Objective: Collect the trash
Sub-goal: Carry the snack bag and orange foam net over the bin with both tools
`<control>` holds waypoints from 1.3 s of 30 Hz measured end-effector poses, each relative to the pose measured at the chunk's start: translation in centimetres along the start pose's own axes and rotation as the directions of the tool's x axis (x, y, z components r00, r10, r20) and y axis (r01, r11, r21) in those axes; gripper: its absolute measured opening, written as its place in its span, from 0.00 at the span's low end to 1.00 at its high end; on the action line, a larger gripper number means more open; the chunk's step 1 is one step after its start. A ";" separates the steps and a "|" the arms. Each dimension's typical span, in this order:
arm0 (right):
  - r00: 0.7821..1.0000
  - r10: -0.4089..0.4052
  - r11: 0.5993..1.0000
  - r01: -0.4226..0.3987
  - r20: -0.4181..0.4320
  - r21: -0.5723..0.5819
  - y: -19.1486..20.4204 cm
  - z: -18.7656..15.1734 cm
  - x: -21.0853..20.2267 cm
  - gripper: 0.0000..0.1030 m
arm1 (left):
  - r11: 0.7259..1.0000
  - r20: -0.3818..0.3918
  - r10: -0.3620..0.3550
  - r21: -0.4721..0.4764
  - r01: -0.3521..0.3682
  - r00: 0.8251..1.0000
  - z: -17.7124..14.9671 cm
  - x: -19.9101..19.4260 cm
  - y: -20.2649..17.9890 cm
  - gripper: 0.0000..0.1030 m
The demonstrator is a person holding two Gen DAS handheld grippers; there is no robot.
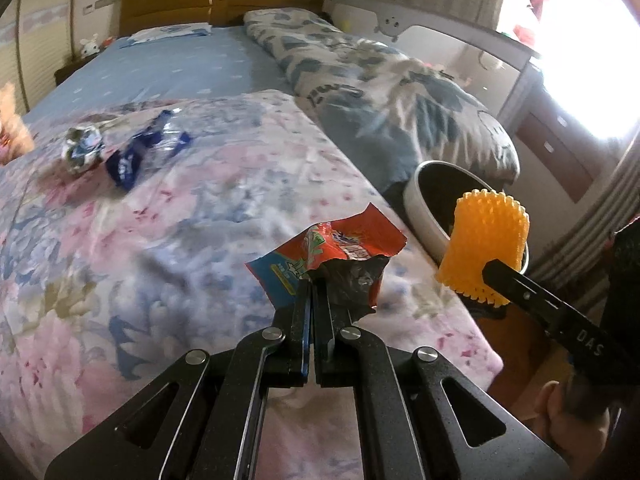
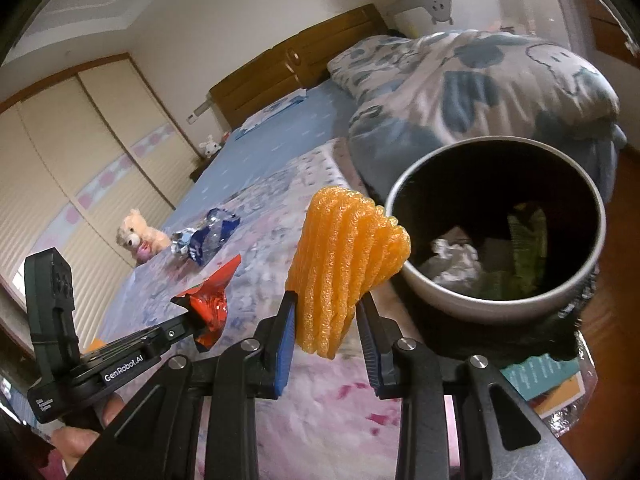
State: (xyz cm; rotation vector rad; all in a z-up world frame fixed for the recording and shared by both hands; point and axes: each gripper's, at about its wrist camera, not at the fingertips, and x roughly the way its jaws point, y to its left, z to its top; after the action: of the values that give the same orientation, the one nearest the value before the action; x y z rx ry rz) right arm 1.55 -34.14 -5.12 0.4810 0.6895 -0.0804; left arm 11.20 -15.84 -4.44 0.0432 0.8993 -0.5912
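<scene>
Trash (image 2: 460,260) inside bin (image 2: 496,304), right wrist only

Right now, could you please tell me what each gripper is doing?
Left gripper: jaws shut on the red snack wrapper.
Right gripper: jaws shut on the orange foam net, beside the trash bin.

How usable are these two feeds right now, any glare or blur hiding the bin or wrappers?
Left wrist view: the window blows out the top right, and the blue wrappers are smeared. Right wrist view: evenly lit, the trash bin interior is dark but its contents show; fisheye bends the edges.
</scene>
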 end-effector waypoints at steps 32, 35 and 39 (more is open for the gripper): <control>0.992 -0.093 0.992 0.085 0.086 0.088 -6.4 1.8 -4.3 0.29 | 0.986 -0.010 -0.052 0.156 0.053 0.999 2.6 2.2 -9.1 0.00; 0.991 -0.097 0.992 0.089 0.088 0.090 -6.8 2.1 -4.3 0.29 | 0.985 -0.012 -0.055 0.163 0.056 0.998 2.9 2.6 -9.6 0.00; 0.991 -0.100 0.992 0.092 0.088 0.090 -7.2 2.4 -4.3 0.29 | 0.983 -0.018 -0.056 0.174 0.059 0.998 3.1 3.2 -10.3 0.00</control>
State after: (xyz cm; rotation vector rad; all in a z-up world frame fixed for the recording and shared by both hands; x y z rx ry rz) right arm -1.97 -42.03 -3.68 0.5234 0.6198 -0.2225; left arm 9.75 -26.83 -2.72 0.1794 0.8617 -0.7233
